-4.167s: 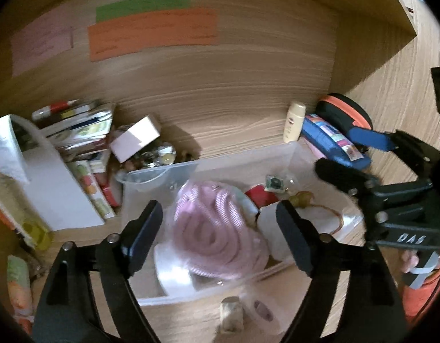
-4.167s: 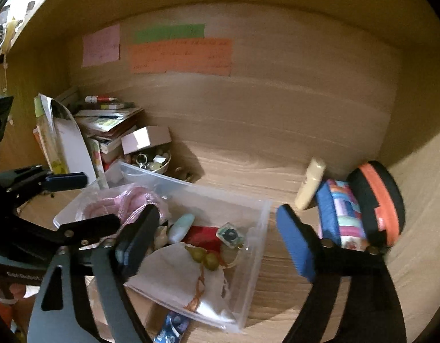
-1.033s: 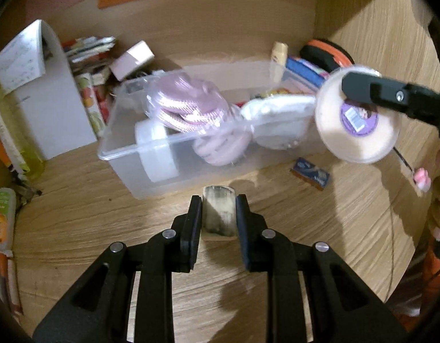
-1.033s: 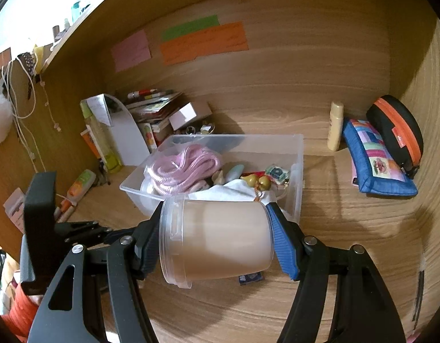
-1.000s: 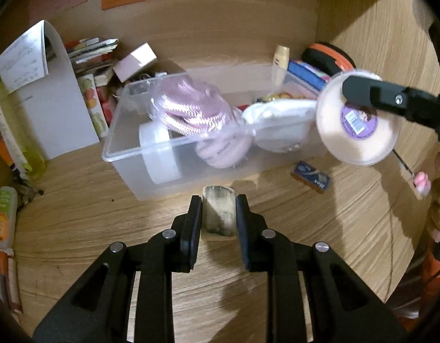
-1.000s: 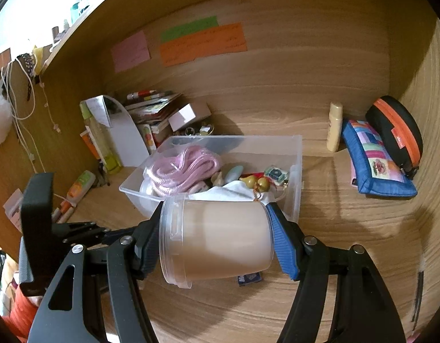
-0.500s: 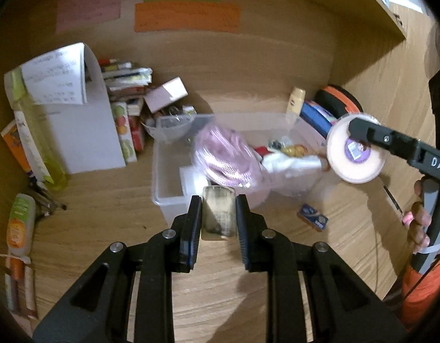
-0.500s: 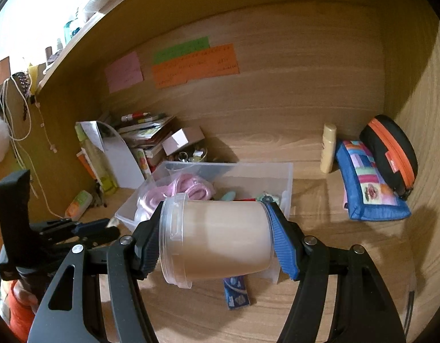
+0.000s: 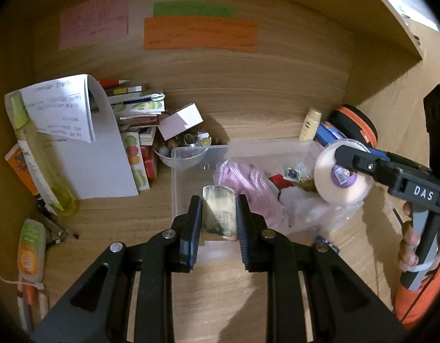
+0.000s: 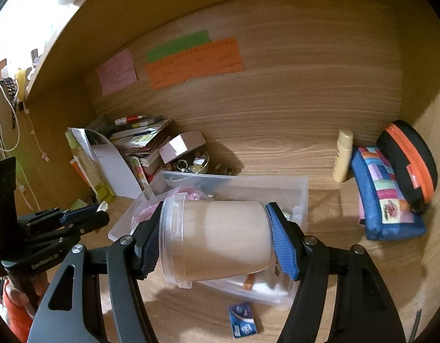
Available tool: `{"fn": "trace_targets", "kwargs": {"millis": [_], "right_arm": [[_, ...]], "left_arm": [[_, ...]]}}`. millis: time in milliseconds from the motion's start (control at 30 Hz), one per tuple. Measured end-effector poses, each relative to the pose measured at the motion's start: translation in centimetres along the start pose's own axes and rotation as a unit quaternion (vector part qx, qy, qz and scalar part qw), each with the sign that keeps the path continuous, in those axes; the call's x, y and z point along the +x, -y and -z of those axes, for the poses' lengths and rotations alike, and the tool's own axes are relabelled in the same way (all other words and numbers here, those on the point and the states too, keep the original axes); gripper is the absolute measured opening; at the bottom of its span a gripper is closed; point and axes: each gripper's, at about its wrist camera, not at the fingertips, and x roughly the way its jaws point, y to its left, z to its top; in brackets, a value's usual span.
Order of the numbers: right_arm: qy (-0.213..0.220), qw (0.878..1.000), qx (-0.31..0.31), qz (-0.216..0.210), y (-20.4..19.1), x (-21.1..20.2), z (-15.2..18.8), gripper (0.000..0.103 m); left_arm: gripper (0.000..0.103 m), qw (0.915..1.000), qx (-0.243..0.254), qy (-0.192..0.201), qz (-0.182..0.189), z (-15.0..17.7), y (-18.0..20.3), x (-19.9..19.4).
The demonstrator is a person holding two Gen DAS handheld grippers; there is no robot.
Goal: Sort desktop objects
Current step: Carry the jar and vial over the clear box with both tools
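Both grippers have risen since a second ago: the left gripper (image 9: 219, 214), then low over the desk in front of the bin, now holds its block above the bin's near rim, and the right gripper (image 10: 214, 245) has carried its jar higher over the bin.

Held items, two. One small block (image 9: 219, 217), pale and worn, clamped between the left jaws. One plastic jar (image 10: 217, 240), beige contents, lying sideways, lid to the left, clamped end to end between the right jaws; in the left view its purple-labelled base (image 9: 342, 176) faces the camera.

Bin (image 10: 301, 197), one, clear plastic, open-topped. Contents seen: one pink rope coil (image 9: 242, 180), one white cloth bag (image 9: 300, 203), one red item, one small packet; others hidden under the jar.

Desk (image 9: 111, 214), loose: one blue packet (image 10: 244, 319) just before the bin's near edge. One clear bowl (image 9: 185, 154) of trinkets touches the bin's back left corner.

Right wall: one cream bottle (image 10: 342, 157) upright, one patchwork pouch (image 10: 385, 197), one black-and-orange case (image 10: 408, 163), in a row, well apart from the bin.

Left side: one stack of books and boxes (image 9: 139, 125), one folded white sheet (image 9: 77, 143), one tall green bottle (image 9: 37, 154), one tube (image 9: 31, 251).

Back wall: three notes, pink (image 9: 94, 25), green (image 9: 194, 8), orange (image 9: 199, 33).

Open room: bare wood in front of the bin and between bin and pouch.
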Motion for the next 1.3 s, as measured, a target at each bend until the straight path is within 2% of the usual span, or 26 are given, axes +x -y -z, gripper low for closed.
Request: {"fn": "trace_targets", "kwargs": {"millis": [333, 567, 1067, 1133, 1300], "right_arm": [[-0.021, 1.000, -0.002, 0.002, 0.1, 3.7, -1.4, 0.064], [-0.041, 0.999, 0.004, -0.005, 0.7, 5.7, -1.1, 0.064], [-0.059, 0.996, -0.037, 0.046, -0.3, 8.0, 0.0, 0.064], [-0.062, 0.996, -0.044, 0.051, -0.6, 8.2, 0.1, 0.065], [-0.059, 0.995, -0.068, 0.052, -1.5, 8.0, 0.2, 0.068]], "left_arm": [[0.023, 0.9998, -0.017, -0.010, 0.001, -1.8, -2.3, 2.8], [0.023, 0.9996, -0.015, -0.021, 0.010, -2.5, -2.7, 4.8], [0.023, 0.9992, -0.003, -0.037, 0.017, -2.4, -2.3, 7.3], [0.024, 0.9992, -0.005, -0.035, 0.018, -2.4, -2.4, 7.0], [0.042, 0.9995, -0.003, -0.026, 0.016, -2.5, -2.3, 6.4]]}}
